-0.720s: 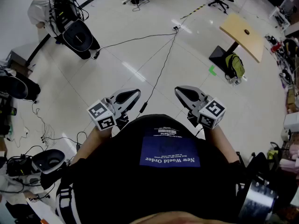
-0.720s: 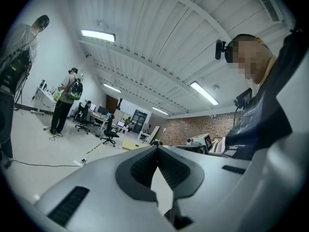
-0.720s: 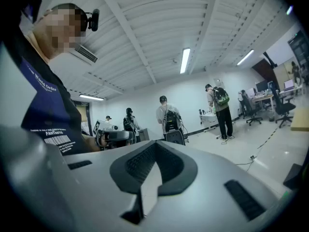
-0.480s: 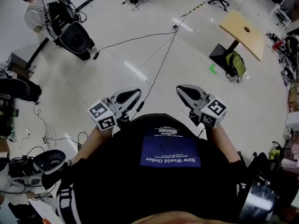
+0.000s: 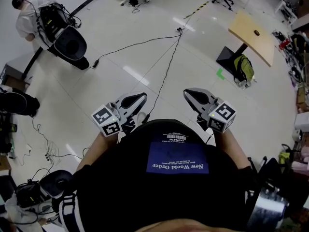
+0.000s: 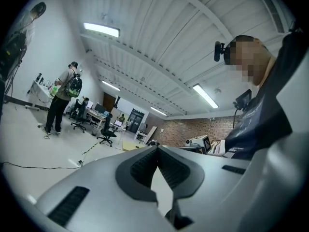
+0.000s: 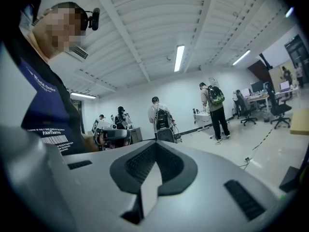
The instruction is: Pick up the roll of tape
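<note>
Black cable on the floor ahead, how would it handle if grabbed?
Probably floppy: the cable snakes loosely across the floor. Likely hard to pinch, being thin and lying flat. It may drag rather than lift free, since it runs long.

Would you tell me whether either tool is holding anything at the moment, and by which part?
Nothing is held: the left tool and the right tool are both shut and empty.

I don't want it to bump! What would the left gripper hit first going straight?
Nothing near: the left gripper, shut, points over open floor. Far off, maybe the wooden table; depth is unclear.
</note>
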`<state>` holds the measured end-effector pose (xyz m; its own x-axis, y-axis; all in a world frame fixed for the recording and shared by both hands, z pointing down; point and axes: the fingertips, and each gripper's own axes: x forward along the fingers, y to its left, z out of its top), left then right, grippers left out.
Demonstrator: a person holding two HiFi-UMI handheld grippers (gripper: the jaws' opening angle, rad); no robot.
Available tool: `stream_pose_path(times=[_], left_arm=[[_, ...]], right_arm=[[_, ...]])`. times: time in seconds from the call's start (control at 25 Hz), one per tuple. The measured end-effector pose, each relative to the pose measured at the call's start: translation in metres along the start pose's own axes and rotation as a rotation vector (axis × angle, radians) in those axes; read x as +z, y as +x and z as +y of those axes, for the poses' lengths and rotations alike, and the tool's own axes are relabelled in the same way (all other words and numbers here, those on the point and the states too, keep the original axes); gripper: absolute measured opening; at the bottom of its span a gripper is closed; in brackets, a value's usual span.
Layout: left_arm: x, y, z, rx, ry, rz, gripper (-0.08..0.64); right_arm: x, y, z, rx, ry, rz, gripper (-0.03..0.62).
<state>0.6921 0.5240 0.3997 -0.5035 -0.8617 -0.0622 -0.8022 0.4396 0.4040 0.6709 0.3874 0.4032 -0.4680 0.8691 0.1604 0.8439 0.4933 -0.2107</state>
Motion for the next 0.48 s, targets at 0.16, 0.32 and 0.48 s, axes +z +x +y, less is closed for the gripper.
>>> stream_pose_path(times=[0.16,0.32,0.48], left_arm=[[0.031,-0.008,0.077,-0.053,-0.004,0.000,0.005],[0.064,-0.009,0.141,-0.092,0.017,0.022,0.005],[0.086,-0.009,0.192,-0.100,0.028,0.024,0.005]], right_arm=[[0.020,0.072,-0.031,-0.066,0.027,-0.022,-0.015],[0.043,0.130,-0.063,-0.110,0.032,-0.064,-0.015],[0.061,0.170,-0.094,-0.153,0.041,-0.091,-0.015]])
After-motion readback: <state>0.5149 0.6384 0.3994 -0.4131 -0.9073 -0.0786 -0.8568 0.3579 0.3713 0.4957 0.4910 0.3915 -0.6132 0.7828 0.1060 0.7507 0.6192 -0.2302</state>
